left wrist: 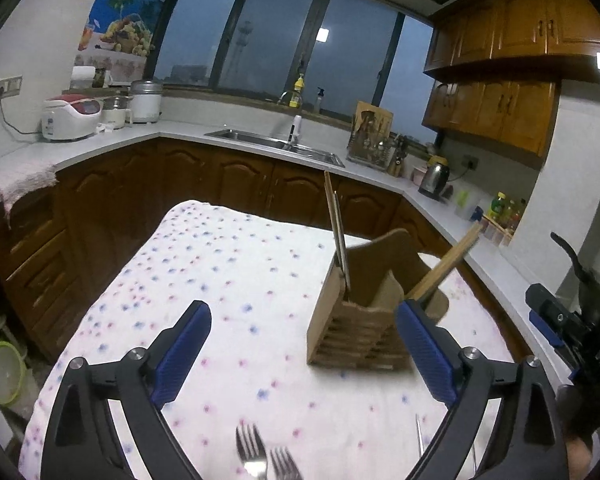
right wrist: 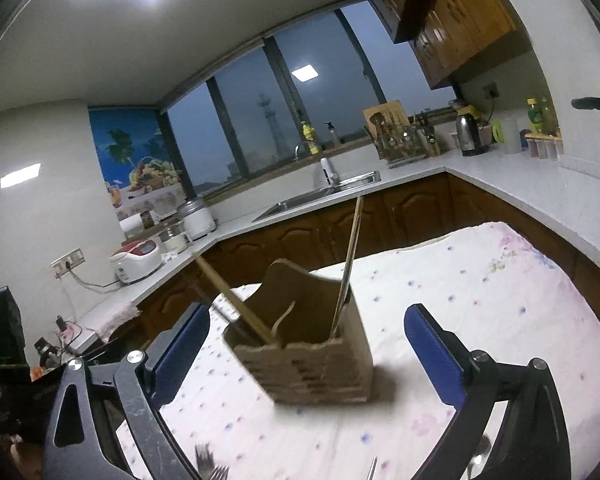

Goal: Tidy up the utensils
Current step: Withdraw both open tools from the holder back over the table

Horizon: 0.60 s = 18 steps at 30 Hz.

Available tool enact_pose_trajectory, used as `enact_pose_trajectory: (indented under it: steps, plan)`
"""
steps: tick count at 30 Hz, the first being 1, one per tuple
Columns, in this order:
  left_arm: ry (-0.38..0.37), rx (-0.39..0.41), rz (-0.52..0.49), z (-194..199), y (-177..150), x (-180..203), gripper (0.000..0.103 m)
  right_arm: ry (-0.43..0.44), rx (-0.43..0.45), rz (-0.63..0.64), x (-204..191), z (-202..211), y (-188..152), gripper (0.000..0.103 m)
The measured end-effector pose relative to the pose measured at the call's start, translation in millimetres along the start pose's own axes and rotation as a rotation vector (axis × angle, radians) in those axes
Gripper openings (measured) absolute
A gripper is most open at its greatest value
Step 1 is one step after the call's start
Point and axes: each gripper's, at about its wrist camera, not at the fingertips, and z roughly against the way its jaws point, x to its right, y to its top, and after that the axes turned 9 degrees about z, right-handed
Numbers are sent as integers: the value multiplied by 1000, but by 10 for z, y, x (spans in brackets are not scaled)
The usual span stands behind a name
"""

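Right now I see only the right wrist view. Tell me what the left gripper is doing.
Observer: The left gripper is open and empty, facing the wooden holder across the flowered cloth.
Operator: Count the forks for me. I catch only blurred tines.
Observer: Two forks lie side by side between its fingers at the near edge, tines toward the holder.
Operator: Say whether anything else lies there.
Observer: A thin metal handle lies on the cloth near its right finger. I cannot tell which utensil it is.
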Motion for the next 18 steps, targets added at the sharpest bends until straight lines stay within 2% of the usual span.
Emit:
enact_pose_trajectory:
  steps: [9,13,18]
  plan:
    - [16,6,-62,578,-147,-27,99,26,-9,-1,-102,490,-238,99]
    - [12,30,-104,812,-326,-21,102,21,2,21,-193,698,-343,99]
    - [4,44,-106,957,-570,-135,102,6,15,80,-305,933,-476,101]
